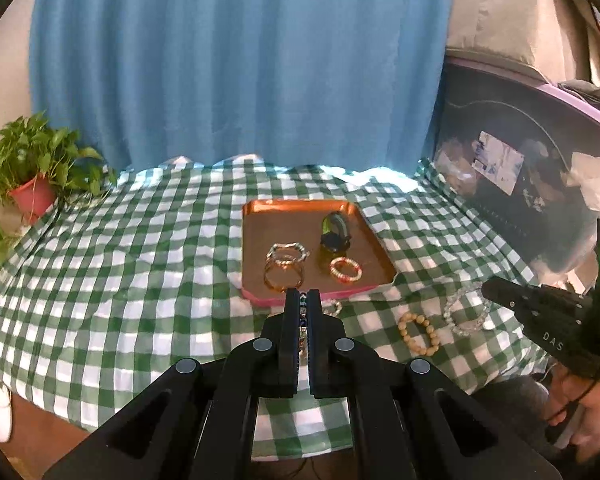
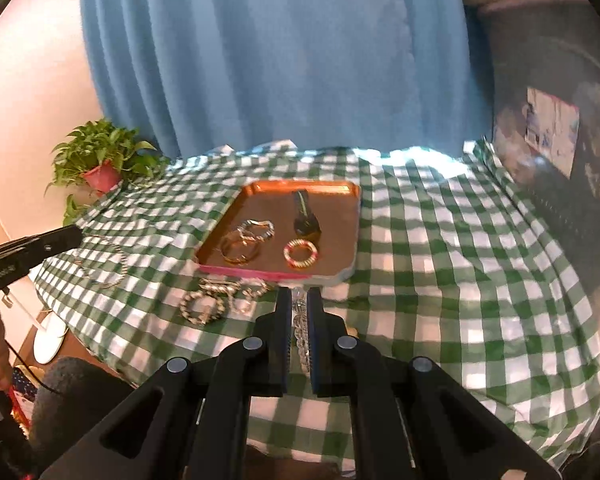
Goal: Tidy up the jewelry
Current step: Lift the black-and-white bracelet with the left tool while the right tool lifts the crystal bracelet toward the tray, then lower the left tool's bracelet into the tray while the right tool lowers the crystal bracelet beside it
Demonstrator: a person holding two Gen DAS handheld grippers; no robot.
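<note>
My left gripper (image 1: 303,294) is shut on a blue-beaded bracelet (image 1: 303,314) just in front of the copper tray (image 1: 260,240). In the right wrist view its loop (image 2: 104,264) hangs under that gripper (image 2: 76,234). My right gripper (image 2: 299,292) is shut on a clear crystal bracelet (image 2: 300,332), which hangs at its tip (image 1: 466,314) in the left wrist view. The tray holds gold bangles (image 1: 284,270), a red-and-gold bangle (image 1: 345,269) and a green-and-black watch (image 1: 334,236). A wooden bead bracelet (image 1: 418,334) lies on the checked cloth.
A heap of silver and gold bracelets (image 2: 212,300) lies on the green-and-white cloth (image 2: 440,260) before the tray's near edge. A potted plant (image 1: 32,172) stands at the back left. A dark storage box (image 1: 520,184) flanks the right, a blue curtain (image 1: 240,60) hangs behind.
</note>
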